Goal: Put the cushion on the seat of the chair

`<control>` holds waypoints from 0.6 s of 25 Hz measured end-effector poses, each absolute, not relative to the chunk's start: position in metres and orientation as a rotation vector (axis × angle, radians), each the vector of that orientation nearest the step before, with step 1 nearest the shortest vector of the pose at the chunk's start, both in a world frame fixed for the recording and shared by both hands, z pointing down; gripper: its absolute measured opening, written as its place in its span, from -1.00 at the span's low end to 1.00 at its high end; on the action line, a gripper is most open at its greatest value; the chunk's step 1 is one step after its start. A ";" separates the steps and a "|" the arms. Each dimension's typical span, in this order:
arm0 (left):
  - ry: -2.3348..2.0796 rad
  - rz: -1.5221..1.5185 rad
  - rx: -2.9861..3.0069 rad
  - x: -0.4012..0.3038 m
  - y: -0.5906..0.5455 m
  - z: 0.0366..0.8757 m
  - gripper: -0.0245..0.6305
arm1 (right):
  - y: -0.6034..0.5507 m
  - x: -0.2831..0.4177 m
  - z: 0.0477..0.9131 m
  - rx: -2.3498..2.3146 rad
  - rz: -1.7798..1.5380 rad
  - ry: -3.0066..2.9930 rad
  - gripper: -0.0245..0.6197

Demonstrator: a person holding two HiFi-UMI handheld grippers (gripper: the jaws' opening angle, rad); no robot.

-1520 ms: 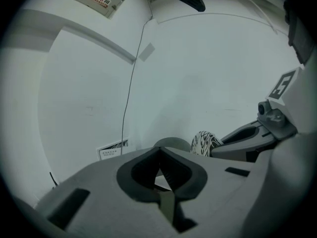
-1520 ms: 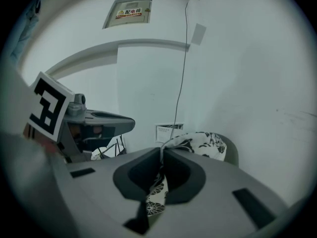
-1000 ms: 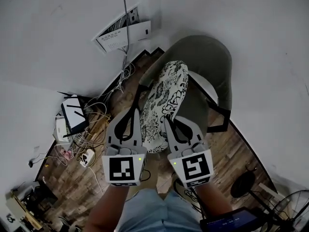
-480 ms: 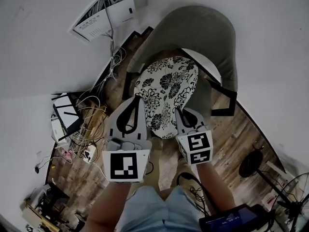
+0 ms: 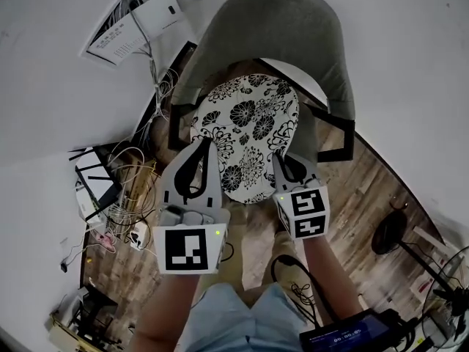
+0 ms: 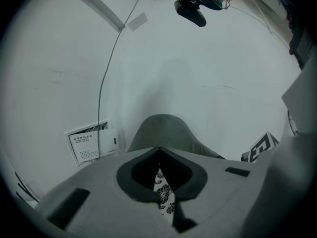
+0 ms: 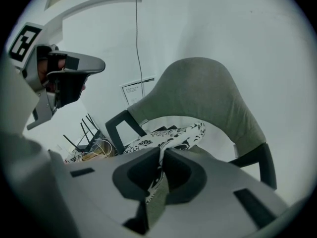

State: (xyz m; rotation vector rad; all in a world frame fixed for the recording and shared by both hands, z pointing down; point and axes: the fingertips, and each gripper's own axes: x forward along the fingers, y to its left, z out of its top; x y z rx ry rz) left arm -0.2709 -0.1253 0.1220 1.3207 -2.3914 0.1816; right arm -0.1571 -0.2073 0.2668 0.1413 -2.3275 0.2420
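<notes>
wooden floor (image 5: 366, 196) underfoot, cables (image 5: 128, 178) heaped at left. left gripper (image 5: 206, 145) is clamped on the near edge of the floral cushion (image 5: 249, 127); right gripper (image 5: 283, 160) pinches that edge too, its jaws just easing apart with fabric between them. cushion is spread over the seat of the grey chair (image 5: 293, 35), its backrest beyond.

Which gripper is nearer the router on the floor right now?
Left. The left gripper pinches the cushion's edge on the router side; the right gripper holds the opposite edge, farther off, its jaws just easing open with fabric between them.
</notes>
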 end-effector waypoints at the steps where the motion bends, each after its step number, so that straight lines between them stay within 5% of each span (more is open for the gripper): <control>1: -2.385 0.187 1.329 -0.268 -0.128 0.125 -0.90 | -0.212 -0.153 0.270 0.155 0.248 -2.324 -0.85; 15: -2.266 0.253 1.444 -0.240 -0.172 0.177 -0.90 | -0.255 -0.090 0.345 0.310 0.367 -2.224 -0.80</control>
